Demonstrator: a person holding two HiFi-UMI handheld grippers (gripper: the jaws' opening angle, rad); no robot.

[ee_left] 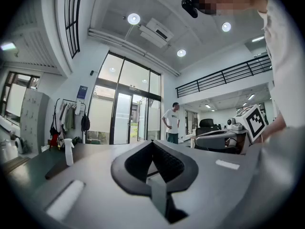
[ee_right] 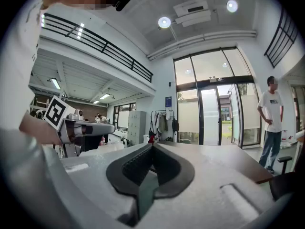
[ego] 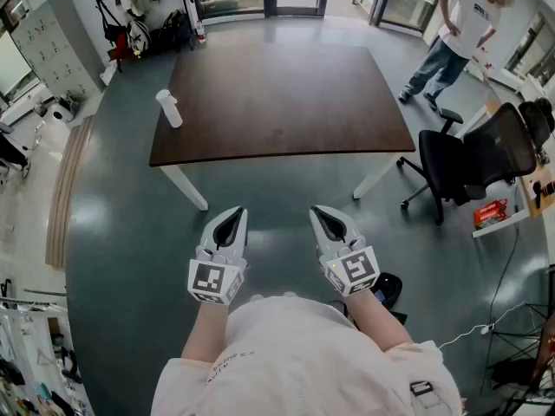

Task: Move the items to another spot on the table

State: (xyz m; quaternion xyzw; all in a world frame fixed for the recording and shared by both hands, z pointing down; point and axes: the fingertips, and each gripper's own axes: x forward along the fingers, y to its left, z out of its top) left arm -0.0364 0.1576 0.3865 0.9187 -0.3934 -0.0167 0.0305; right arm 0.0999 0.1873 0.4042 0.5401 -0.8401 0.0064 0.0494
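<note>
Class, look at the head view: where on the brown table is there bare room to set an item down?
Nearly all the table is bare, from the spray bottle at its left edge across to the right edge. Only that left-edge spot is taken. The office chair crowds the floor off the near right corner.

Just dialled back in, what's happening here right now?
A person stands back from the dark table, holding the left gripper and the right gripper level in front of them. Both are shut and empty. The only item visible on the table is a white spray bottle near its left edge, and neither gripper is touching it. A second person stands beyond the table's far right corner.
</note>
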